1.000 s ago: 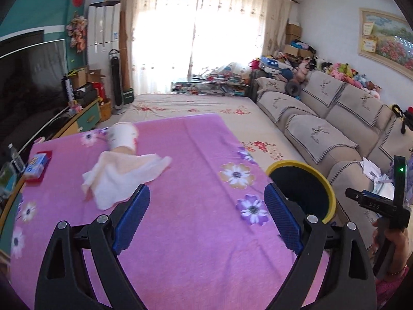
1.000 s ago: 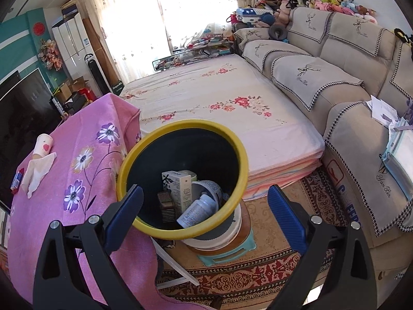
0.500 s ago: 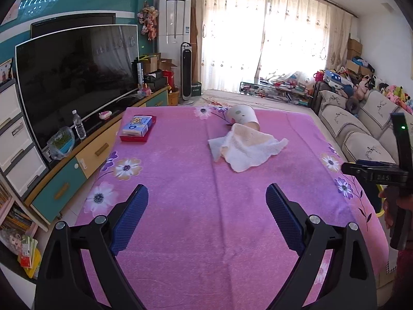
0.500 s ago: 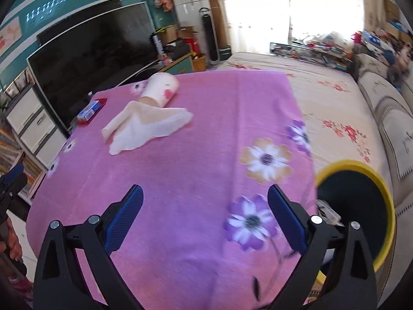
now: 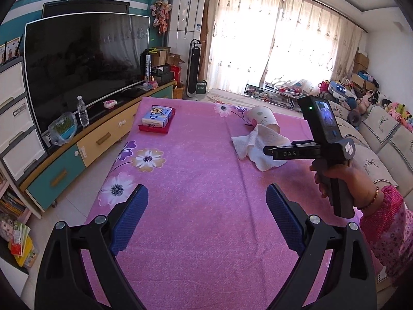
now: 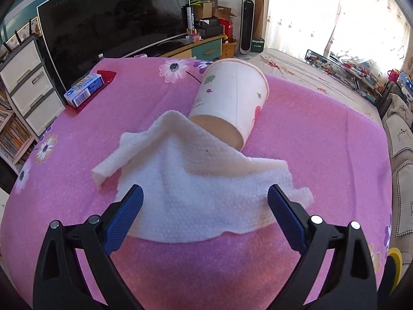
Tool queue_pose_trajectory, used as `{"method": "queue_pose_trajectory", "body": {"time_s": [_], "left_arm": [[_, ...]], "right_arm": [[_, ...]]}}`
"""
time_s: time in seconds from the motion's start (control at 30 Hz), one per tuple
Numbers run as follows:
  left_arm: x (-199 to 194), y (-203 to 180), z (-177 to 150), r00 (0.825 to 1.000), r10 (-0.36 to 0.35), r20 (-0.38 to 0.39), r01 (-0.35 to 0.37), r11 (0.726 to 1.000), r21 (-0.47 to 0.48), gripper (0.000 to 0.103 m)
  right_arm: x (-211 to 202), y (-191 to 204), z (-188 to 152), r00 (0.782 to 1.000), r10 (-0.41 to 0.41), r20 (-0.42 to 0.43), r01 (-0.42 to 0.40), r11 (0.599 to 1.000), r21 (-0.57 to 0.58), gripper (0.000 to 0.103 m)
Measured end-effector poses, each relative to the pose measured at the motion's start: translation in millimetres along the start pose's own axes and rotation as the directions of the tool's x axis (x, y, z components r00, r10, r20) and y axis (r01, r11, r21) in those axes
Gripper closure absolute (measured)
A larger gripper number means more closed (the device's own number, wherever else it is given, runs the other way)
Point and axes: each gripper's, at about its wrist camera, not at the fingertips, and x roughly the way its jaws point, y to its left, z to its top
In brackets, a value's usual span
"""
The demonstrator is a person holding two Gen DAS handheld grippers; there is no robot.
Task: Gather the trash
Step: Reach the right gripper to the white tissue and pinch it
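Swung in close: right claw (image 6: pixel 205 208) spread wide over one tissue (image 6: pixel 196 180), one tipped paper cup (image 6: pixel 229 98) mid-frame; left claw (image 5: pixel 206 206) apart, empty.

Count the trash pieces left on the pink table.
2: a white paper towel between the open right gripper fingers, and a tipped paper cup touching its far edge.

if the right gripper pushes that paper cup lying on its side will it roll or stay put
The paper cup lies on its side, so it would likely roll, curving since it tapers. It looks light and crushable. The paper towel against its base may slow it.
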Motion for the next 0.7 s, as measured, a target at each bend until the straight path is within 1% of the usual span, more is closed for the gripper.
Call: {"method": "queue_pose_trajectory", "body": {"time_s": [0.07, 0.1, 0.2, 0.27, 0.33, 0.37, 0.43, 0.5, 0.6, 0.7], "left_arm": [[1.5, 1.7, -0.7, 1.000, -0.004, -0.005, 0.004, 1.000, -0.003, 0.012], [2.7, 2.4, -1.2, 1.000, -0.005, -0.006, 0.005, 1.000, -0.004, 0.012], [4.1, 3.8, -2.6, 1.000, -0.011, -0.009, 0.011, 1.000, -0.010, 0.012], [3.9, 3.8, -2.5, 1.000, -0.011, -0.010, 0.011, 1.000, -0.014, 0.012], [5.0, 3.3, -2.9, 1.000, -0.012, -0.011, 0.012, 1.000, -0.017, 0.012], [5.4, 2.8, -2.8, 1.000, -0.012, -0.011, 0.012, 1.000, -0.017, 0.012], [6.6, 3.3, -3.1, 1.000, -0.013, -0.012, 0.013, 1.000, -0.017, 0.012], [7.0, 1.2, -3.8, 1.000, -0.016, -0.012, 0.016, 1.000, -0.015, 0.012], [6.8, -1.5, -3.9, 1.000, -0.018, -0.010, 0.017, 1.000, -0.008, 0.012], [7.0, -1.5, -3.4, 1.000, -0.017, -0.007, 0.017, 1.000, -0.005, 0.012]], "right_arm": [[10.9, 2.9, 2.7, 0.999, -0.012, -0.036, 0.012, 1.000, 0.006, 0.011], [14.7, 4.8, 2.6, 0.999, -0.008, -0.048, 0.008, 1.000, 0.007, 0.009], [16.1, 6.5, 2.5, 0.999, -0.024, -0.048, 0.024, 1.000, 0.007, 0.010], [15.0, 6.9, 1.8, 0.999, -0.031, -0.044, 0.031, 0.999, 0.010, 0.019], [11.8, 10.1, 1.9, 0.999, -0.029, -0.036, 0.029, 1.000, 0.000, 0.042], [10.3, 11.5, 2.6, 0.999, -0.027, -0.038, 0.027, 1.000, -0.004, 0.049], [7.6, 13.9, 3.3, 0.999, -0.024, -0.044, 0.024, 1.000, -0.010, 0.080], [5.8, 16.3, 2.1, 0.998, -0.024, -0.050, 0.023, 1.000, -0.019, 0.096], [1.2, 17.8, -2.5, 0.999, -0.017, -0.039, 0.017, 1.000, -0.020, 0.099], [-11.4, 16.5, -9.4, 1.000, 0.018, -0.021, -0.018, 1.000, -0.001, 0.099]]}}
